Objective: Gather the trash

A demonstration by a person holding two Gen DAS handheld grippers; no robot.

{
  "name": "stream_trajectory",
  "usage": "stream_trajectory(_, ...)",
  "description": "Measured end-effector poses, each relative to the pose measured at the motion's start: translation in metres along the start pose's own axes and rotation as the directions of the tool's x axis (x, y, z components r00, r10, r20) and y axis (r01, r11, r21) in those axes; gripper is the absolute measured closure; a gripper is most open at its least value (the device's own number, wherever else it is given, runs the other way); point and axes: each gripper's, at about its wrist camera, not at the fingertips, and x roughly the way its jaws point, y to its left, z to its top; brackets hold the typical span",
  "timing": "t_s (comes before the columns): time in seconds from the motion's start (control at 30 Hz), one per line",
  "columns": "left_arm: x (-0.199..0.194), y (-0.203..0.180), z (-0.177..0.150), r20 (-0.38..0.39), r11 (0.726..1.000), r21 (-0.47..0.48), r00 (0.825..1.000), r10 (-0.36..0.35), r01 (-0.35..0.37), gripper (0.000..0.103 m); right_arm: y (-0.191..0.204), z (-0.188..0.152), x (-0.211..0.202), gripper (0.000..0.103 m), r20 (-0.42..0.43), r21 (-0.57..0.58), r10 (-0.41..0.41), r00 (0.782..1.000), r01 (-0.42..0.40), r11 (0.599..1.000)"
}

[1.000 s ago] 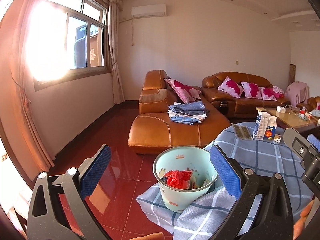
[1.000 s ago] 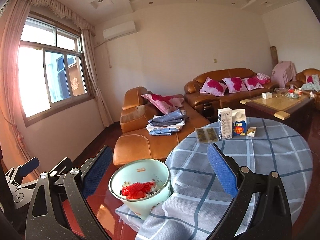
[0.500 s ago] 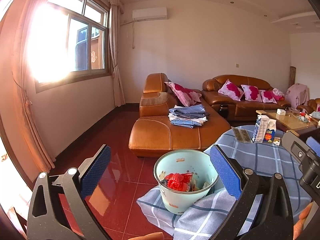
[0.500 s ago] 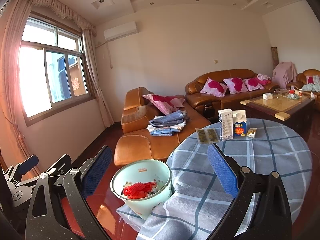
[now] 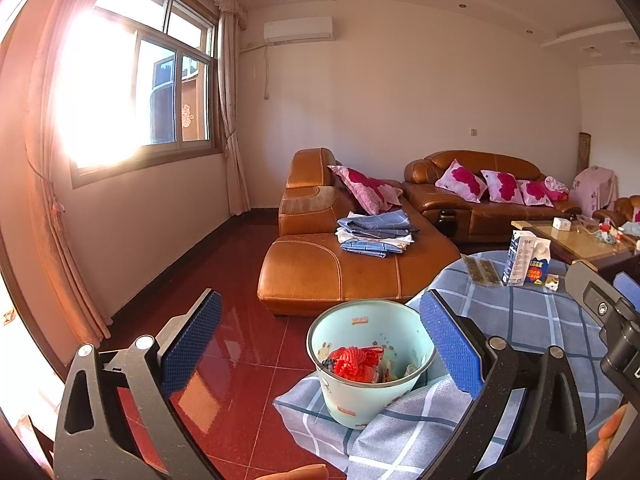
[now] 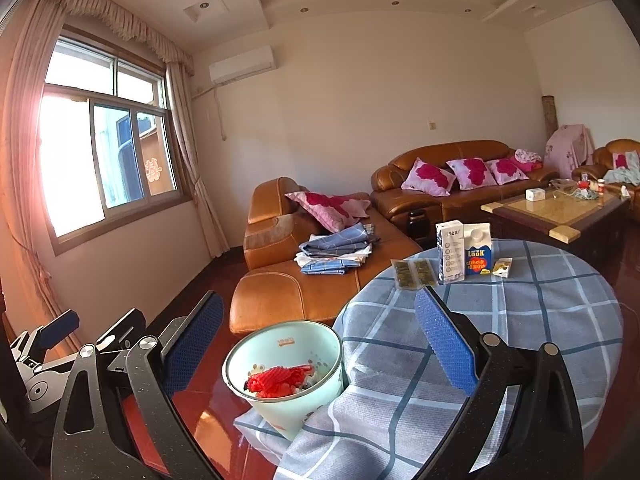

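- Grippers: the left gripper [image 5: 320,346] and the right gripper [image 6: 318,342] both stand with jaws spread wide and nothing between the blue pads; each hangs in the air short of the bin.
- Trash bin [image 5: 370,360]: a pale green bin sits just beside the near edge of the round table, with the hanging tablecloth [image 6: 500,340] bunched against its wall. Red netting [image 5: 354,362] and other scraps lie inside.
- View difference, near field: the left wrist view shows part of the right gripper's body at its right edge, plus an orange-toned fingertip at the bottom right. The right wrist view shows the left gripper's body [image 6: 60,344] at its lower left.
- Table top, far side: two cartons [image 6: 464,252] stand upright and touching; a flat greenish packet [image 6: 414,274] lies to their left, and a small box [image 6: 503,268] to their right. The right wrist view shows nearly the whole table top; the left wrist view shows only part of it.
- Beyond the table: a brown leather sofa [image 5: 352,268] carries folded blue cloth [image 5: 376,232] and pink cushions.
- Far field: a coffee table [image 6: 556,210] stands before the sofa; a window [image 5: 132,92] admits strong glare.
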Motion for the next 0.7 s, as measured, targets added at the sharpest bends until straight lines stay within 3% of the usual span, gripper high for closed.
stream_trajectory(0.7, 0.0018, 0.0002, 0.0000, -0.007, 1.000, 0.005, 1.000, -0.001, 0.001, 0.006, -0.0012, -0.0014, -0.0026, 0.008, -0.005, 0.005, -0.001, 1.000, 0.001, 1.000)
